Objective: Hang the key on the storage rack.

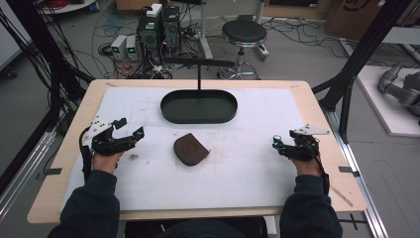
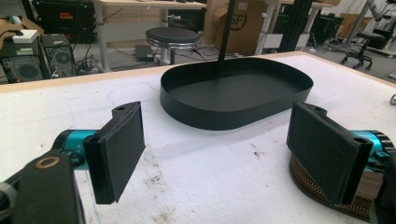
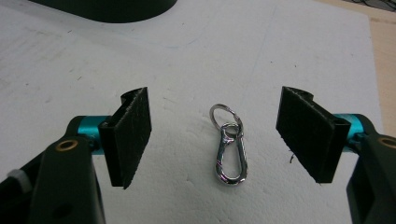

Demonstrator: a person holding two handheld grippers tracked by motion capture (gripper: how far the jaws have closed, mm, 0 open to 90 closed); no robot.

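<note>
A silver carabiner clip (image 3: 230, 150) with a key ring lies on the white foam mat (image 3: 289, 56), low centre of the right gripper view, between the right gripper (image 3: 219, 140)'s wide, untouching jaws. Frame centre in the high view: a brown wallet (image 1: 190, 148); above it, the empty black oval tray (image 1: 198, 117). The left gripper (image 1: 130, 128) gapes wide, holding nothing.

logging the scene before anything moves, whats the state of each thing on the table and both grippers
black oval metal tray: empty, upright on its stand
brown rounded leather pouch: flat on the white foam, untouched
silver snap clip with key ring: flat between open jaws, ungripped
left gripper: open, empty
right gripper: open, empty
</note>
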